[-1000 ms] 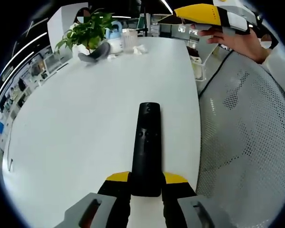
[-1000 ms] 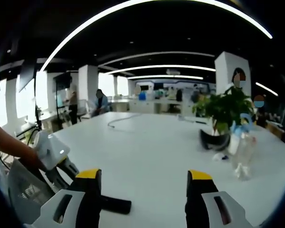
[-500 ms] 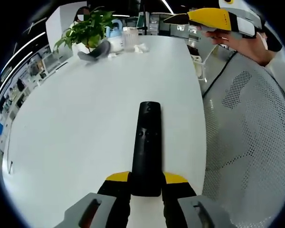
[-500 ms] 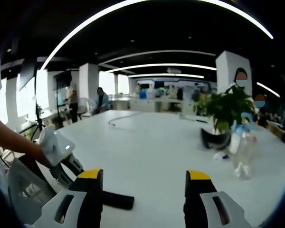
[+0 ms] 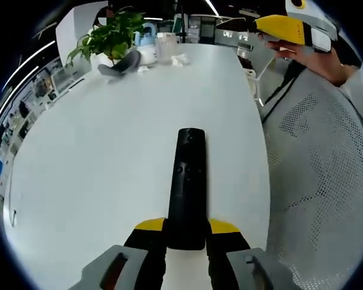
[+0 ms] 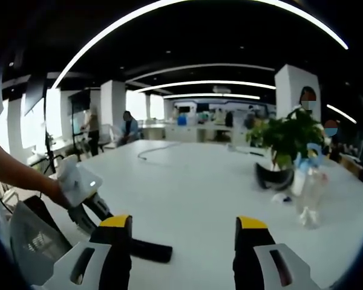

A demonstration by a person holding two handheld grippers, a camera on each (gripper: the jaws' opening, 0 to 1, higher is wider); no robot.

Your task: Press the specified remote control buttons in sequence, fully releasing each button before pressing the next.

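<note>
In the left gripper view, the left gripper (image 5: 186,232) sits at the bottom centre of the frame with its yellow-tipped jaws closed on the near end of a black remote control (image 5: 186,187). The remote runs straight up the middle of the frame, lying flat on a white table (image 5: 97,157), its small buttons facing up. At the upper right of that view the right gripper (image 5: 290,30) hangs above the table's edge, held by a hand (image 5: 317,60). A white mesh chair (image 5: 320,181) fills the right side. At the upper left stand a potted plant (image 5: 112,39) and a clear bottle (image 5: 164,48).

In the right gripper view, the right gripper (image 6: 183,232) rises from the bottom edge with its jaws spread wide, nothing between them. The remote (image 6: 146,249) lies at the lower left, just beside the left jaw. The plant (image 6: 284,142) stands at the right.
</note>
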